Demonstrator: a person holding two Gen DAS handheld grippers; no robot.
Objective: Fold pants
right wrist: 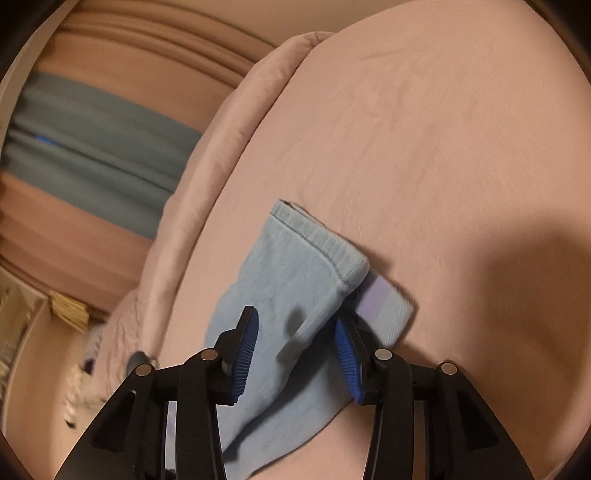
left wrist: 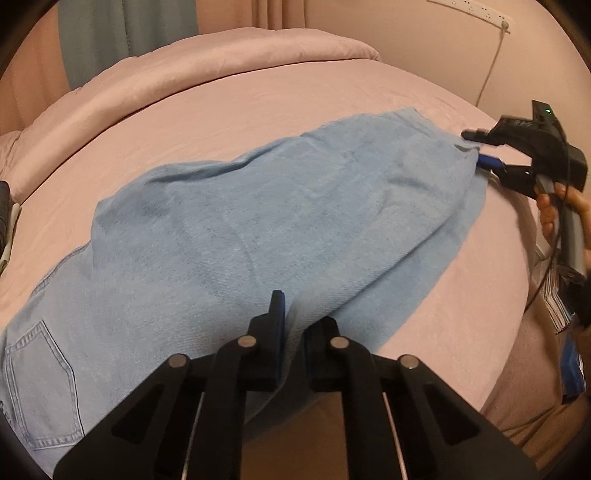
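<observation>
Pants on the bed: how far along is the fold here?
Done: the pants lie on the bed with one leg over the other. In hand: the left gripper is shut on the near edge; the right gripper, jaws open, straddles the hem end. Left: the crosswise folds; the pants lie full length.

Pink bedroom, warm light
A bed (left wrist: 258,107) with pink sheet and rolled duvet (left wrist: 207,70); grey-green curtain (left wrist: 110,33) behind, power strip (left wrist: 476,9) on the wall.
</observation>
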